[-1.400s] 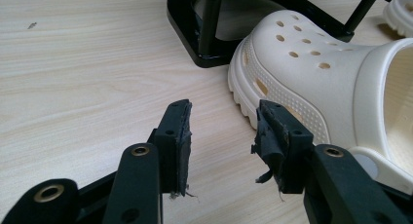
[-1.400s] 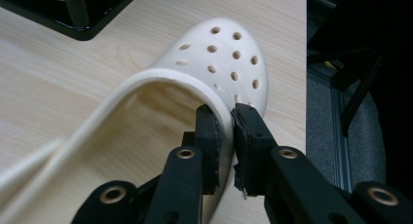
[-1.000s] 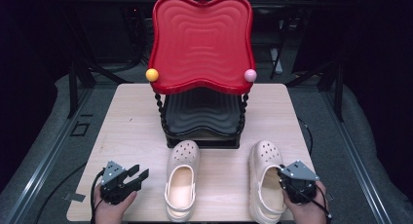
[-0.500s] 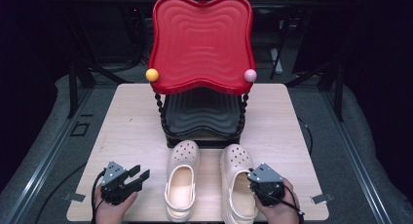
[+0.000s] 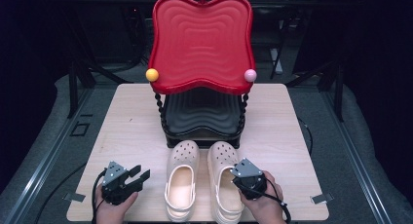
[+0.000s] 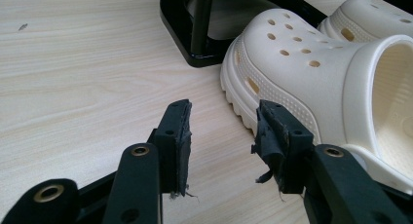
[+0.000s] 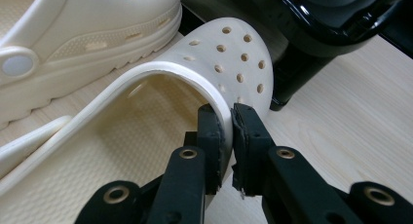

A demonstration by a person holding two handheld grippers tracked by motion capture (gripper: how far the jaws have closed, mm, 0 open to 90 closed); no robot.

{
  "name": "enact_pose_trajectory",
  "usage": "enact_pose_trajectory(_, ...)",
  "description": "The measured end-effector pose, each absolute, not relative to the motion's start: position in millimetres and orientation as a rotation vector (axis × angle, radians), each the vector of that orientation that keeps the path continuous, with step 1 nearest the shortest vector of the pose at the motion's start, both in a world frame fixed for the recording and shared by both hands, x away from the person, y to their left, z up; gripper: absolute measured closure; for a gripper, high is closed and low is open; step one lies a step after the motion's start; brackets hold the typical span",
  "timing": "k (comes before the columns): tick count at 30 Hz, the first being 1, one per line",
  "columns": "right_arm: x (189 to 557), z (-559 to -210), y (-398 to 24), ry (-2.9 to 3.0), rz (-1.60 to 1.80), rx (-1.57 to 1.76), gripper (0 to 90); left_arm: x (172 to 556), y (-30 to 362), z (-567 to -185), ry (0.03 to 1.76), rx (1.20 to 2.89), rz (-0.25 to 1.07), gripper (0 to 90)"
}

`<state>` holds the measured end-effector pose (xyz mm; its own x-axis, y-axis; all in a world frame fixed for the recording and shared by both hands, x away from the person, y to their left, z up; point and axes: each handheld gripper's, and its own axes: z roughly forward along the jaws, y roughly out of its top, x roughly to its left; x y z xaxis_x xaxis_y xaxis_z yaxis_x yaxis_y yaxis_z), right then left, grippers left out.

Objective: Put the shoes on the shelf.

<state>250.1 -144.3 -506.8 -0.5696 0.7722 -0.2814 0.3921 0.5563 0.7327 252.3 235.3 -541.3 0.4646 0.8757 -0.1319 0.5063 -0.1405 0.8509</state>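
Two cream clogs lie side by side at the table's front, toes pointing at the stand. My right gripper (image 5: 237,172) is shut on the right clog (image 5: 222,155), its pads pinching the outer side of the opening rim (image 7: 221,95). The left clog (image 5: 181,181) lies free. Just left of it, my left gripper (image 5: 138,175) rests low over the table, open, with only bare wood between its pads (image 6: 181,131). In the left gripper view the left clog (image 6: 311,73) is right beside the right-hand pad, apart from it.
A stand with a red wavy tray (image 5: 202,39) over a black tray (image 5: 202,114) on twisted posts fills the table's middle, right behind the clogs' toes. Its black base (image 7: 336,19) is close to the held clog. Bare wooden table (image 5: 131,121) lies to either side.
My right gripper has drawn the right clog leftward across the table until it lies close beside the left clog. The left gripper and left clog have stayed put.
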Motion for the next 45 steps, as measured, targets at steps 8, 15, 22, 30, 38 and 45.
enact_pose_trajectory(8, 257.0, -510.4, -132.6, 2.204, 0.817, 0.915, 82.1, 252.4, 234.6, -541.9, 1.170, 1.795, 0.505, 56.4)
enact_pose_trajectory(15, 259.7, -512.7, -123.8, 2.206, 0.825, 0.914, 80.3, 252.3, 233.2, -542.1, 1.167, 1.799, 0.501, 56.4)
enact_pose_trajectory(22, 260.4, -513.8, -120.0, 2.203, 0.866, 0.938, 76.2, 251.2, 230.9, -541.5, 1.154, 1.812, 0.498, 56.2)
enact_pose_trajectory(30, 252.8, -507.5, -132.0, 2.196, 0.956, 0.991, 69.8, 247.0, 226.3, -536.9, 1.133, 1.801, 0.489, 56.1)
enact_pose_trajectory(38, 239.1, -501.4, -148.6, 2.152, 1.066, 1.058, 65.3, 240.9, 210.3, -526.8, 1.068, 1.821, 0.445, 58.0)
enact_pose_trajectory(45, 233.7, -509.2, -156.3, 2.142, 1.130, 1.129, 63.3, 239.1, 198.3, -522.6, 1.026, 1.832, 0.422, 58.5)
